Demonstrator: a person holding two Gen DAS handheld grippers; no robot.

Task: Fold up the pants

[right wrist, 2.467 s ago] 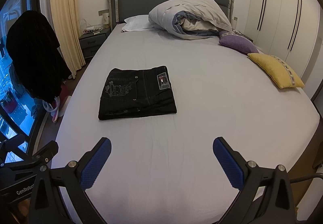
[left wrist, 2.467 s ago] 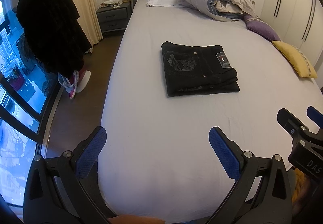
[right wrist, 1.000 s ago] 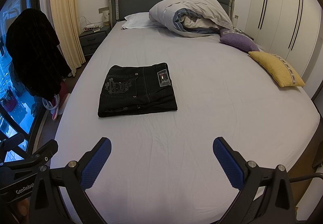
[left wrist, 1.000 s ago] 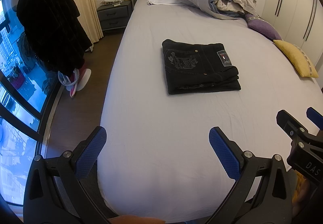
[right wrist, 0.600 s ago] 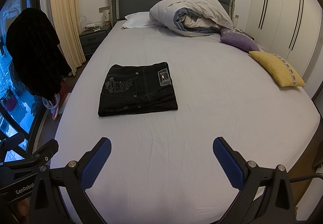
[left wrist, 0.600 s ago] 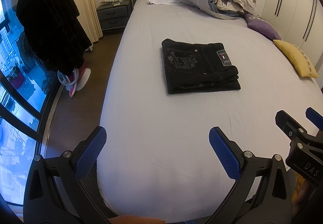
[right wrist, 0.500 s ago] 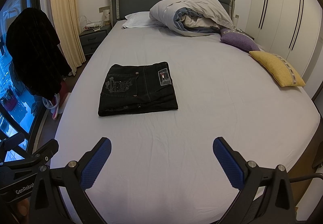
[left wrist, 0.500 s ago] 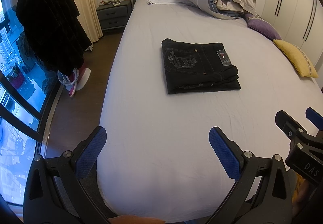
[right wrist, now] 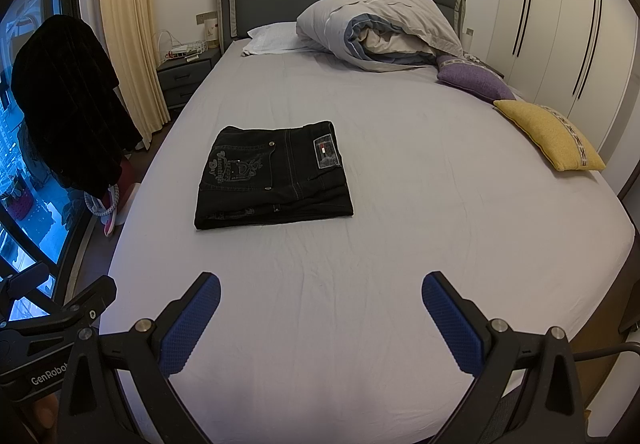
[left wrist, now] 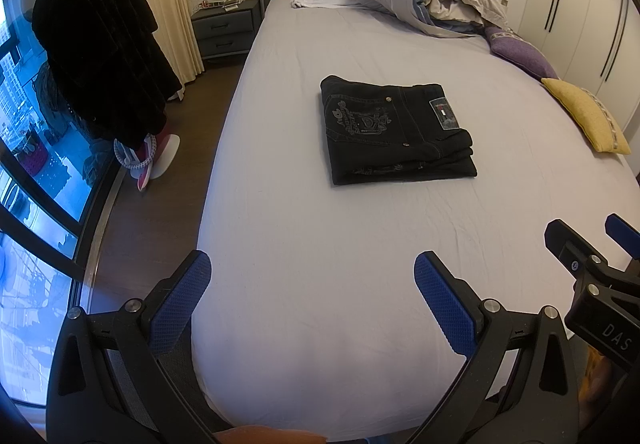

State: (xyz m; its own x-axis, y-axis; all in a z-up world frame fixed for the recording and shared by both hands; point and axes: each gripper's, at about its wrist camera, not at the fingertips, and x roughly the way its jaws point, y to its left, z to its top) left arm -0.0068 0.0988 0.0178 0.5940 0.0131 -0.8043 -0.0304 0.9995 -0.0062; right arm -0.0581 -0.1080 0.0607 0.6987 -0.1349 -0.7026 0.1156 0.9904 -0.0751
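Both my tongs are empty and spread wide right now, the left gripper (left wrist: 312, 284) and the right gripper (right wrist: 320, 304) hanging over the foot edge of the bed (right wrist: 400, 244), well apart from the pants (right wrist: 272, 176). Those black pants sit toward the left edge of the bed, about midway between foot and headboard, already folded into a tidy flat rectangle with the pocket embroidery and the label patch facing up. Layers look stacked evenly along the near edge, nothing sticking out that I can see. So I'd say the folding is basically done; at most a little squaring up is left, and honestly probably not even that.
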